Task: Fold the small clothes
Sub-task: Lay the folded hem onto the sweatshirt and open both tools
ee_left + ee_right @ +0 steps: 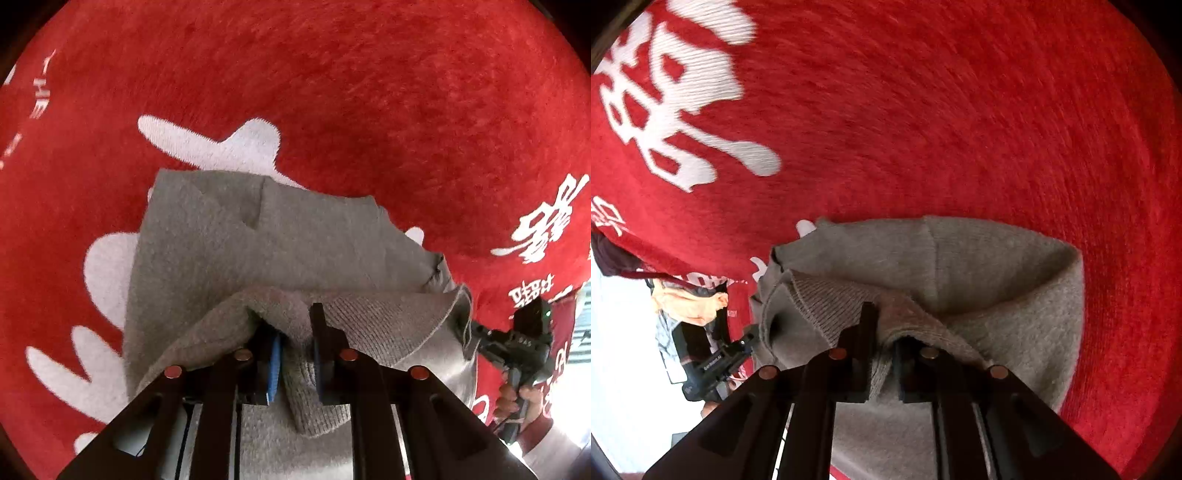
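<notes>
Pinched grey knit (pixel 229 236) in both grippers, left (pixel 295 343) and right (pixel 884 350), low in frame over red blanket (pixel 369 92); ought to have lowered edges level.

The grey garment (pixel 236 236) is soft matt knit cloth, finely ribbed along its folded-over hem and fuzzier on its flat body. The red blanket (pixel 369 92) beneath it is a brushed, napped fleece with white woven-in figures, matt throughout. The left gripper (pixel 295 343) is matt black plastic with round coppery metal studs and a blue pad facing
</notes>
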The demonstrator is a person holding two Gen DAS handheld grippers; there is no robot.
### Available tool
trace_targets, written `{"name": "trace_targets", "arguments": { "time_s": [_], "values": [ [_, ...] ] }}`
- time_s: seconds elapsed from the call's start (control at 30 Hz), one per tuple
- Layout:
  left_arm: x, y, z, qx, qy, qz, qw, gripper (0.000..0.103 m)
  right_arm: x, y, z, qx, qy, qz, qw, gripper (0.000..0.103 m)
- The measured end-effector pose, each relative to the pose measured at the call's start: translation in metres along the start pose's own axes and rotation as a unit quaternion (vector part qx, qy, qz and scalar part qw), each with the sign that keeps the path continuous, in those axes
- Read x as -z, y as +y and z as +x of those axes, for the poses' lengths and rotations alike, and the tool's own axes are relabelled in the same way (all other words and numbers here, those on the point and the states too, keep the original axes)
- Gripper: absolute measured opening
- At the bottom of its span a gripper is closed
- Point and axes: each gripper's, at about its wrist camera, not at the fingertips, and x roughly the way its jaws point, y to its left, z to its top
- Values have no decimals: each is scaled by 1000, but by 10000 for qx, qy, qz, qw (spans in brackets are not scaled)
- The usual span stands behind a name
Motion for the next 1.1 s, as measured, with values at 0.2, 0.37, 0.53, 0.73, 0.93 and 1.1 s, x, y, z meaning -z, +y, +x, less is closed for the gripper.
{"name": "trace_targets", "arguments": {
  "time_s": [0.2,0.37,0.53,0.73,0.93,1.1],
  "values": [
    [1,-26,-22,-213,-35,417,9989,58,1,24,-22,-278,-204,-198,9992,38],
    [3,-38,-34,-678,-296,697,9948,90,3,38,-26,-89,-197,-438,9988,49],
    [8,-46,-27,-634,-137,863,9942,90,7,41,-32,156,-278,-524,9981,48],
    [13,-65,6,-581,180,1219,9907,90,8,39,-23,509,-173,-752,9957,48],
    [-22,-48,27,-1672,-399,887,9811,90,11,26,-8,895,7,-737,9933,48],
    [-50,-12,-1,-2216,-666,375,9721,90,21,24,-22,1020,-119,-842,9911,48]
  ]
}}
